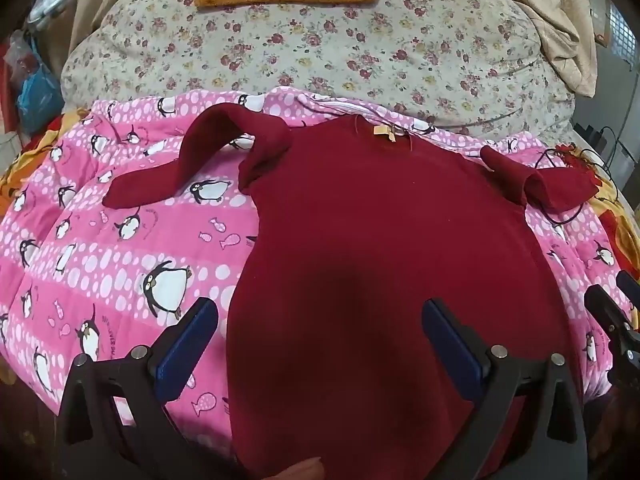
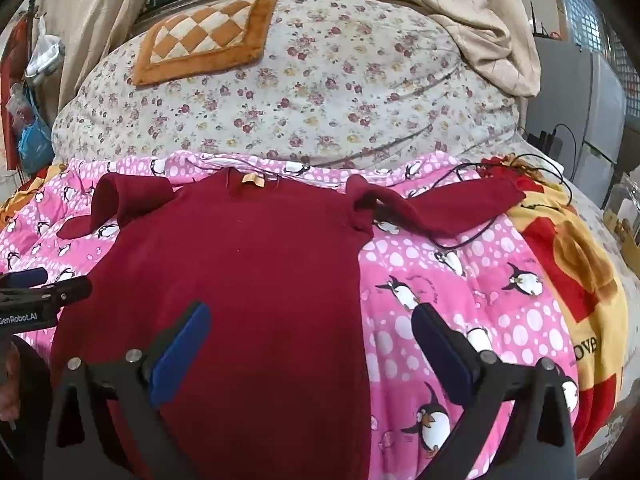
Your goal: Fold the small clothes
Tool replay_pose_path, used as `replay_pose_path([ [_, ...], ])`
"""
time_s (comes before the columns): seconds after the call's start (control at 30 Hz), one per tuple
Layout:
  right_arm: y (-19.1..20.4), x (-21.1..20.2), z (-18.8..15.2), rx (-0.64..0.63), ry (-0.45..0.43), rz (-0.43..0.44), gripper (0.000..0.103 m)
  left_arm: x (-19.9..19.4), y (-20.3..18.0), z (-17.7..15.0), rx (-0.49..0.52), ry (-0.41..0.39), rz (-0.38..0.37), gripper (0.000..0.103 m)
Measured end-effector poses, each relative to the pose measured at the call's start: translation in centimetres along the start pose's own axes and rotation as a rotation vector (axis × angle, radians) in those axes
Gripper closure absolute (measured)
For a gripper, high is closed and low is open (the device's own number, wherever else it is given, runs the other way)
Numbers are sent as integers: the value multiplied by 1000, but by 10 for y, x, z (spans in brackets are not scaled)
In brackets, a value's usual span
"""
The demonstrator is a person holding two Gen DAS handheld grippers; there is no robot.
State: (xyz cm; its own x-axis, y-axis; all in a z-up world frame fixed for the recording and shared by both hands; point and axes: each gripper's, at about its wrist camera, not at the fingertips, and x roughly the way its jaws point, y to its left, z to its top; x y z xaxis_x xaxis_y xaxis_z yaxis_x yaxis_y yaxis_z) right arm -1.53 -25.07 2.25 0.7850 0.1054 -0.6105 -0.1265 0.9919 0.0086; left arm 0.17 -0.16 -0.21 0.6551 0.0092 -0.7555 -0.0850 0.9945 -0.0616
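Left tool (image 1: 320, 320) spread wide, gripping nothing, poised over the hem of the maroon sweater (image 1: 392, 264). Right tool (image 2: 312, 320) likewise spread, empty; the left unit reads "GenRobot.AI". Sweater lies flat on the pink penguin quilt (image 2: 460, 280), long axis running hem-near to collar-far, tan neck label (image 2: 252, 179) illegible, sleeves out sideways. Yellow blanket (image 2: 592, 312) shows "ove".

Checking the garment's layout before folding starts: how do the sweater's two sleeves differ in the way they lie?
The left sleeve arches up off the pink blanket and bends back down, its cuff pointing toward the camera. The right sleeve lies flatter and stretches outward, its cuff reaching the yellow and red blanket. A black cable runs by the right sleeve, none by the left. Both are dark red, unfolded and ungripped.
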Motion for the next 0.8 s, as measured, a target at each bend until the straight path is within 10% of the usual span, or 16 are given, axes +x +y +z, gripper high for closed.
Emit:
replay_pose_path([
  [0.8, 2, 5, -2, 25, -13, 17, 1, 5, -2, -3, 23, 7, 11, 7],
])
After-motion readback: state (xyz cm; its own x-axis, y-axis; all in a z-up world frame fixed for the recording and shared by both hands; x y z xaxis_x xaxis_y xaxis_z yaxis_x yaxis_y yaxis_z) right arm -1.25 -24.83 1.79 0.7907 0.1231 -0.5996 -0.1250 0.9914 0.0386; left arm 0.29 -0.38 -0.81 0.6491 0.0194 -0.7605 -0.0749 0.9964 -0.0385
